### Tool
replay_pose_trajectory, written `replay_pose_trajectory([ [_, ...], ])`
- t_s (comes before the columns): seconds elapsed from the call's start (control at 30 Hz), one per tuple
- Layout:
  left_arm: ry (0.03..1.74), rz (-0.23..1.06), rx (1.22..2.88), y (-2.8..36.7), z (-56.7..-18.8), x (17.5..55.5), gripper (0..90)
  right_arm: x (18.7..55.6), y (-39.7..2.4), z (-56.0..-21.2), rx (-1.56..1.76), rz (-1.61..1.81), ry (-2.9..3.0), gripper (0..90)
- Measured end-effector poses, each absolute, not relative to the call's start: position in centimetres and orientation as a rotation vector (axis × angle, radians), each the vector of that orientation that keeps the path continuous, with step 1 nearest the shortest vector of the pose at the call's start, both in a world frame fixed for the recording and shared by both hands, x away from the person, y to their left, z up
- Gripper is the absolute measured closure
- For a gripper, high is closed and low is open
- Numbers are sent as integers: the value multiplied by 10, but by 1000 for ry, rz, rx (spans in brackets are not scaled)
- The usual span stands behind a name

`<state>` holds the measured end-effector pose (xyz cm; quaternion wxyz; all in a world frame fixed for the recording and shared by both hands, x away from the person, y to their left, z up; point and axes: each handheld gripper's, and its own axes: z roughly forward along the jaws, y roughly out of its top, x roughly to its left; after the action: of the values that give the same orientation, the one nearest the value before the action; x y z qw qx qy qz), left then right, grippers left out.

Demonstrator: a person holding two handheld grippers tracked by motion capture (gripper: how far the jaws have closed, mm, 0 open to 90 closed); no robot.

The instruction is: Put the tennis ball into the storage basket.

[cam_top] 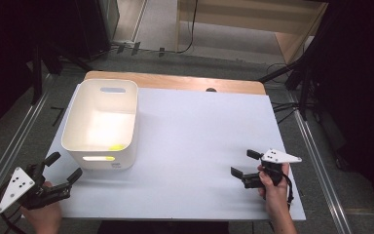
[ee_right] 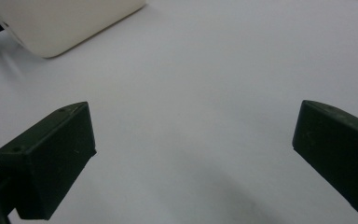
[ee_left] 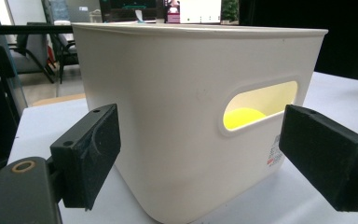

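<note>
One white bin (cam_top: 101, 124), one yellow object (ee_left: 242, 116) inside, perhaps a ball, two grippers, left gripper (cam_top: 62, 167) and right gripper (cam_top: 246, 163), both spread wide, grasping nothing

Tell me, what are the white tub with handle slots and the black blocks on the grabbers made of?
The white rectangular tub looks like moulded plastic with a smooth, faintly glossy skin: rounded corners, a thin rolled rim, and light glowing through its handle slot. The black jaw pads on the left gripper seem to be matte rubber or dense foam, finely grained and dusty; which one is unclear.
</note>
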<state>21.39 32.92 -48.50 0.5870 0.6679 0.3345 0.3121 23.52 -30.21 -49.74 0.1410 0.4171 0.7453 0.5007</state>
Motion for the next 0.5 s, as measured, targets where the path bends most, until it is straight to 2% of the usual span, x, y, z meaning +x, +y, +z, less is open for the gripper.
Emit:
replay_pose_trajectory([
  [0.5, 790, 728, 1566, 328, -485, 215, 126, 203, -351, -508, 1281, 1400, 2049, 0],
])
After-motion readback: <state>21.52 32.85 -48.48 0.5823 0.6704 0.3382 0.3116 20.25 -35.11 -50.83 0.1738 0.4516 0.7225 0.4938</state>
